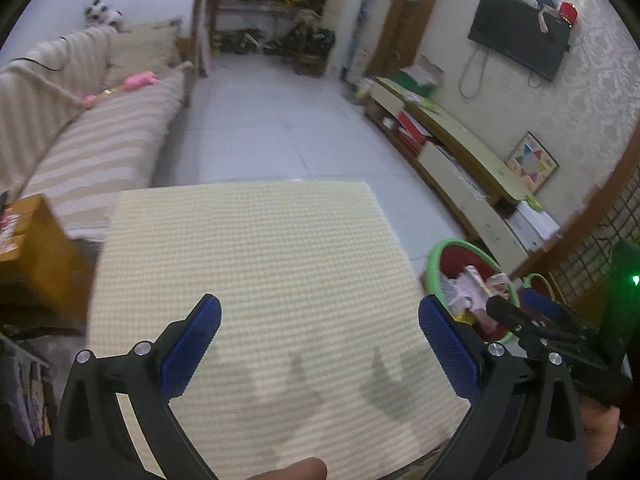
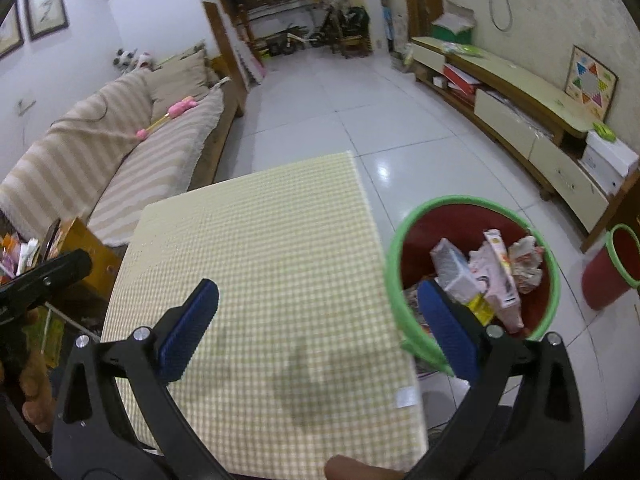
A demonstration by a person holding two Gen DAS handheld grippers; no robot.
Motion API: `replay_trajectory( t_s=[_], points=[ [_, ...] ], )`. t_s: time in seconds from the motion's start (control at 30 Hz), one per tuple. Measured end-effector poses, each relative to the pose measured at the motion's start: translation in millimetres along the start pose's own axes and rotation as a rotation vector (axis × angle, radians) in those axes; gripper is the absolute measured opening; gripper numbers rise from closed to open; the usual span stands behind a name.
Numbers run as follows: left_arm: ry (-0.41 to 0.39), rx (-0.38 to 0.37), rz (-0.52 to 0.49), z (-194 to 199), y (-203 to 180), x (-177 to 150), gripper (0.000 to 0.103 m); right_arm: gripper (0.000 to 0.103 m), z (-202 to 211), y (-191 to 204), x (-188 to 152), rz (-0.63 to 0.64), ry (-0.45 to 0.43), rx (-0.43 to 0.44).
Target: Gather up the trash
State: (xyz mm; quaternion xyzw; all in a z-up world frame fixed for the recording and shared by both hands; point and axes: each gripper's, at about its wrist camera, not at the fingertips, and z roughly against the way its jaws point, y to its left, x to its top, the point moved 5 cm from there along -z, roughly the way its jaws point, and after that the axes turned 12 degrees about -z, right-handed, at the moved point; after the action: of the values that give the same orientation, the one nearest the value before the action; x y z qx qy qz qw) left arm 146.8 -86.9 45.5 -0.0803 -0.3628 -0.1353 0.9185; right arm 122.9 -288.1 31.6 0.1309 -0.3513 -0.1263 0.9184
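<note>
- Both tools stand wide apart with nothing between the pads: left tool (image 1: 320,344), right tool (image 2: 318,330).
- The trash (image 2: 486,280) sits in the green-rimmed red bin (image 2: 472,202), at 3 o'clock off the checked bench (image 2: 256,248).
- It looks light: about 3 thin cartons and 1 crumpled wrapper. Pinch cartons across a flat face; they will crush easily.
- 2 bins show, the second bin (image 2: 608,276) further right.
- No trash visible on the bench.
</note>
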Motion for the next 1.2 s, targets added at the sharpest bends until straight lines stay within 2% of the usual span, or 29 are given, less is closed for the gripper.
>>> replay_trajectory(
  t_s=[0.13,0.37,0.47,0.6,0.67,0.87,1.0,1.2],
  points=[
    [-0.02,0.067,0.006,20.5,16.0,-22.3,0.095,0.098,3.6,26.9,-15.2,0.04,-0.014,0.013],
    [-0.075,0.158,0.052,40.0,36.0,-54.4,0.095,0.098,19.1,63.3,-47.0,0.119,-0.1,0.004],
    [-0.077,0.19,0.045,45.6,38.5,-64.0,0.095,0.098,27.0,72.3,-57.3,0.139,-0.14,0.0],
    [-0.121,0.257,0.024,62.3,41.4,-75.1,0.095,0.098,33.8,77.4,-69.6,0.157,-0.171,0.004],
    [-0.141,0.258,0.036,67.6,43.9,-81.0,0.095,0.098,36.0,81.0,-76.3,0.18,-0.192,0.008],
    [-0.143,0.242,0.024,65.0,39.4,-106.3,0.095,0.098,34.7,78.7,-94.4,0.212,-0.179,0.014],
    [-0.11,0.275,0.003,57.2,35.1,-115.5,0.095,0.098,31.5,78.5,-100.8,0.213,-0.167,0.007],
    [-0.092,0.287,0.047,54.8,44.1,-123.6,0.095,0.098,27.6,73.9,-103.0,0.196,-0.172,-0.007]
  ],
)
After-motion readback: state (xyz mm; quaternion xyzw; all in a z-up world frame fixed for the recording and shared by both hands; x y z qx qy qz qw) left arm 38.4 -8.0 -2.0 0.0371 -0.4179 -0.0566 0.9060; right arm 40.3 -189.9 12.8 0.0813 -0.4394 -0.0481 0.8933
